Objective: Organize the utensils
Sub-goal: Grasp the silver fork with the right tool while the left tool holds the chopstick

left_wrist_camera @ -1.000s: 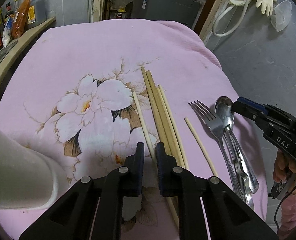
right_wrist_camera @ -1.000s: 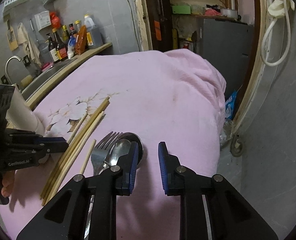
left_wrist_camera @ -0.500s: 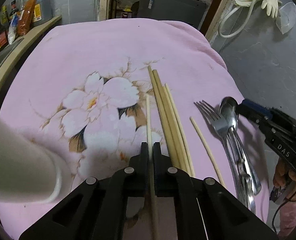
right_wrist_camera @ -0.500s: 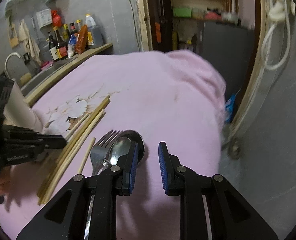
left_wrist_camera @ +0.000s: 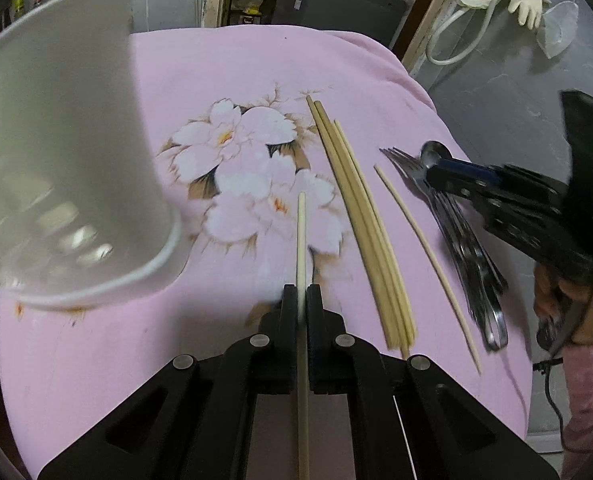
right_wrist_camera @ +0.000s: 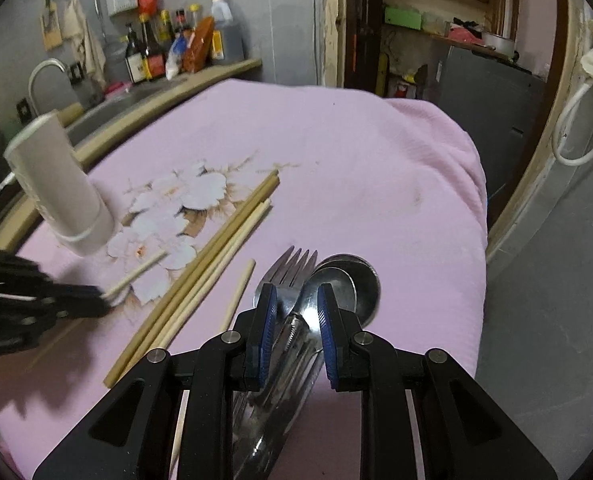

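Observation:
My left gripper [left_wrist_camera: 301, 294] is shut on a pale wooden chopstick [left_wrist_camera: 301, 236] and holds it above the pink floral cloth [left_wrist_camera: 232, 80]. A white cup [left_wrist_camera: 60, 152] stands at the left, close to that gripper. Three chopsticks [left_wrist_camera: 356, 216] lie bundled to the right, and a thinner single one [left_wrist_camera: 424, 248] lies beside them. A stack of metal forks and spoons [right_wrist_camera: 308, 292] lies at the right. My right gripper [right_wrist_camera: 295, 304] is open with its jaws either side of the stack. The left gripper also shows in the right wrist view [right_wrist_camera: 96, 300].
A counter with bottles [right_wrist_camera: 176, 52] and a sink tap [right_wrist_camera: 44, 76] runs along the far left of the table. A doorway with shelves [right_wrist_camera: 436, 20] is behind. The cloth's right edge [right_wrist_camera: 472, 200] drops off to a grey floor.
My left gripper closed on the chopstick and lifted it. The white cup now looms larger at the left. My right gripper moved left over the fork and spoon stack.

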Demonstrator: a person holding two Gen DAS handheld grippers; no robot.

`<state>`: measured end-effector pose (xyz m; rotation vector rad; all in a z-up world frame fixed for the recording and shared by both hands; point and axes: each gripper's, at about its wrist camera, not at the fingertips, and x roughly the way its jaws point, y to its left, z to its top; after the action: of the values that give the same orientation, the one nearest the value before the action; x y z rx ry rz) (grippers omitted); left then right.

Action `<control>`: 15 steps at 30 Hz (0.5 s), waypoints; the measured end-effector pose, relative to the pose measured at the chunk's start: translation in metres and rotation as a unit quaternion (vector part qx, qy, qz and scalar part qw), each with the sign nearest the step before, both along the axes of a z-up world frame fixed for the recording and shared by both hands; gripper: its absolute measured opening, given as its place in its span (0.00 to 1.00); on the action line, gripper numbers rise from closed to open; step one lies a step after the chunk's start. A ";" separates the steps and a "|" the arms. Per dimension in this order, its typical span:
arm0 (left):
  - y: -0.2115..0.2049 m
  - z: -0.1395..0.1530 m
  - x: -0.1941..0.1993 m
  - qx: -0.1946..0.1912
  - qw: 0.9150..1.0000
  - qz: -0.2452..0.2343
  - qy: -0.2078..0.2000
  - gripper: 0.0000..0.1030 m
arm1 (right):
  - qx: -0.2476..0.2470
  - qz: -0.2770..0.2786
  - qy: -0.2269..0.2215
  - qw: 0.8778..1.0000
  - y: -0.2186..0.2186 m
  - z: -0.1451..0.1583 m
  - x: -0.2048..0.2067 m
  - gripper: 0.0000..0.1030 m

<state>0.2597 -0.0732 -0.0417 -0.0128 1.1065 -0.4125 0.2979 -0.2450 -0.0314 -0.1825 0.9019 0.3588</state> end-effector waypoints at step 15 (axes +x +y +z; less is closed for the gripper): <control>0.017 -0.001 -0.008 -0.036 0.999 -0.012 -0.006 0.03 | -0.082 0.000 0.010 0.997 0.035 -0.007 0.001 0.26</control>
<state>0.2522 -0.0563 -0.0428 -0.0611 1.0803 -0.4730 0.2986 -0.2097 -0.0386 -0.3306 0.9506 0.2869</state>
